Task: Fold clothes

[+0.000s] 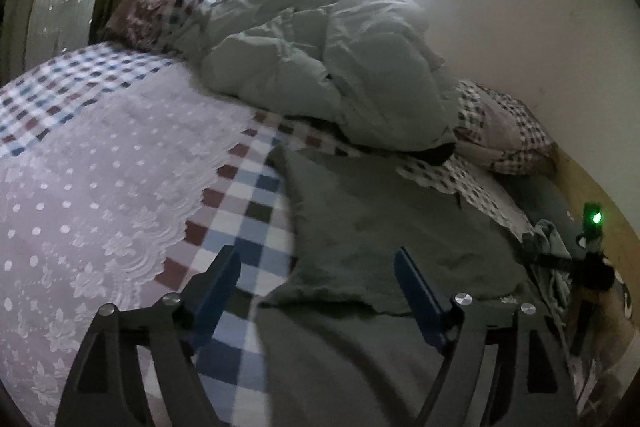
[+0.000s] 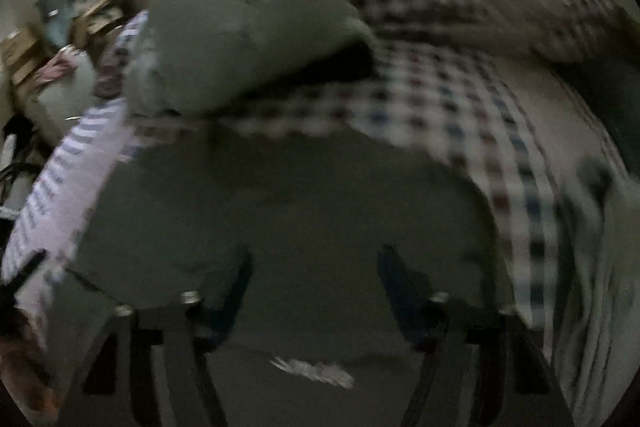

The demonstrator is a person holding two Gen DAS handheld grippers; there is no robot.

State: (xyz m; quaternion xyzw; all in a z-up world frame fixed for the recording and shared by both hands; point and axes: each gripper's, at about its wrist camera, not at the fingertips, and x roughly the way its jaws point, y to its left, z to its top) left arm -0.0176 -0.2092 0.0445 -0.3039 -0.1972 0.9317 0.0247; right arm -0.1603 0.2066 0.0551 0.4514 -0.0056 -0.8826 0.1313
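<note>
In the left wrist view, your left gripper (image 1: 316, 291) stands wide open and holds nothing; the grey garment (image 1: 384, 227) lies on the bed (image 1: 248, 195) just beneath it, one layer doubled over another, beside the rumpled duvet (image 1: 320, 67). In the blurred right wrist view, your right gripper (image 2: 316, 291) is about half open and empty above the garment (image 2: 280, 211). You seem mid-fold: one fold laid, more probably left, though the full outline is not visible.

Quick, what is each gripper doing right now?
Left gripper: open, empty, above the grey garment.
Right gripper: open, empty, above the same garment.
</note>
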